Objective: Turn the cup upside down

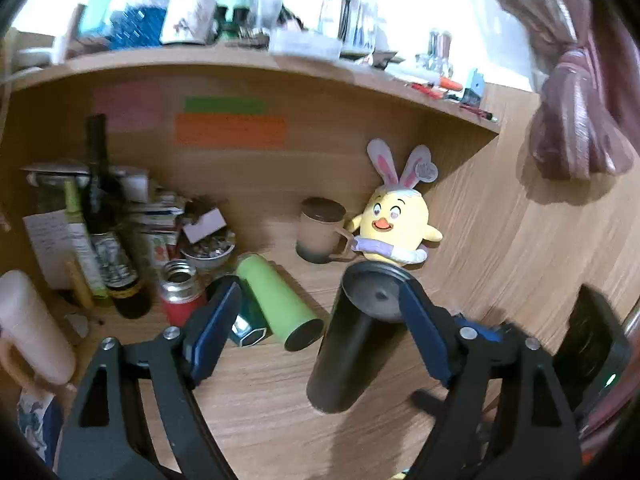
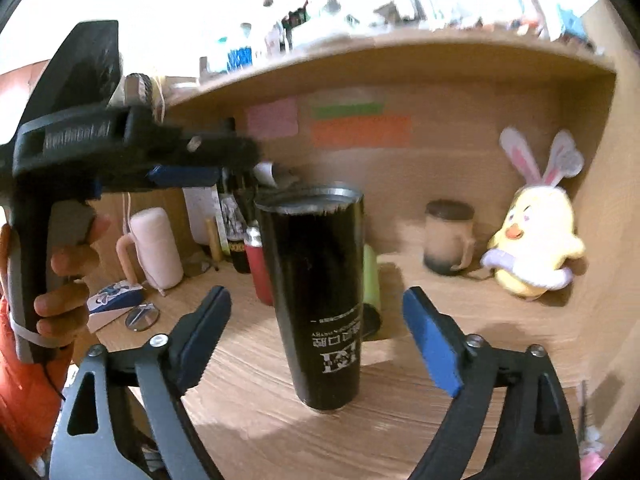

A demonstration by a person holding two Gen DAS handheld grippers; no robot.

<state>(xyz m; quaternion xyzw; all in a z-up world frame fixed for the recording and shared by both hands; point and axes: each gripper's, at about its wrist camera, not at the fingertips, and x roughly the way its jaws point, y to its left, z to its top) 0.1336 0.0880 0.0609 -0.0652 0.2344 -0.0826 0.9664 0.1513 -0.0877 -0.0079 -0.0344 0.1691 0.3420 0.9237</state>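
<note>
A tall black cup (image 2: 320,300) with white print stands on the wooden desk (image 2: 260,420). The print reads upside down and the narrower end is at the bottom of the frame. In the left wrist view the same cup (image 1: 352,340) shows from above with its flat end toward me. My left gripper (image 1: 320,312) is open, with its right pad (image 1: 424,328) beside the cup's top end; whether they touch I cannot tell. My right gripper (image 2: 316,336) is open, its fingers spread on either side of the cup and apart from it. The left gripper (image 2: 132,152) also shows in the right wrist view, held by a hand above and left of the cup.
A green tumbler (image 1: 280,308) lies on its side. A red flask (image 1: 180,296), a dark bottle (image 1: 108,232), a pink mug (image 1: 28,328) and clutter crowd the left. A beige mug (image 1: 320,230) and a yellow chick plush (image 1: 396,228) sit at the back. A shelf (image 1: 280,68) hangs overhead.
</note>
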